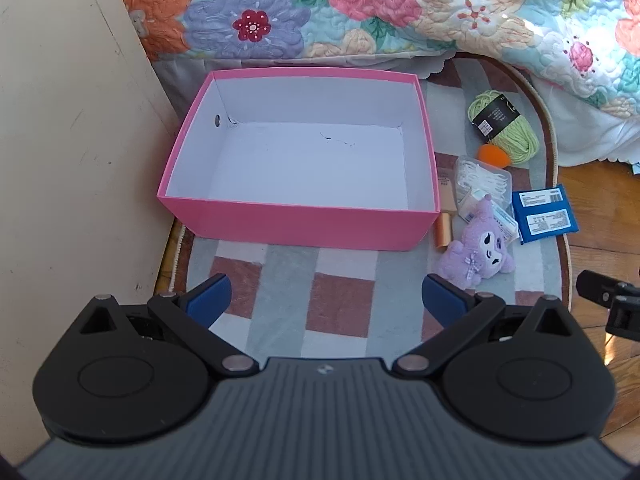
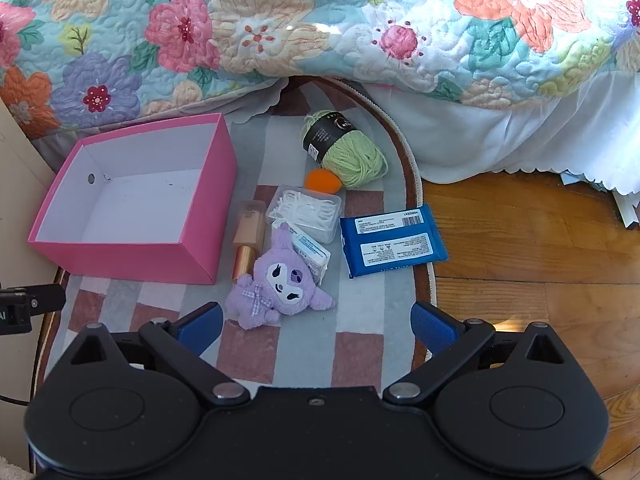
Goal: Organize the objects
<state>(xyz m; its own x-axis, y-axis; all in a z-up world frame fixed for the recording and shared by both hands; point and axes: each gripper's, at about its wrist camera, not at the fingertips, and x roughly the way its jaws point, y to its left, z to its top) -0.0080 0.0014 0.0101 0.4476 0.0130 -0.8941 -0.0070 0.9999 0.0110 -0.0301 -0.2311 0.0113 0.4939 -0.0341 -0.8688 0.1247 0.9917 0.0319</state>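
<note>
Jaws apart; right view alone shows tube (image 2: 249,236) whole.

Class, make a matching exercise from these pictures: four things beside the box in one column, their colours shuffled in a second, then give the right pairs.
Things:
1. soft plush toy with a face
2. ball of yarn with a black label
3. flat plastic wipes packet
4. small egg-shaped sponge

Colours:
A. blue
B. orange
C. lilac
D. pale green

Pairs: 1-C, 2-D, 3-A, 4-B
</note>
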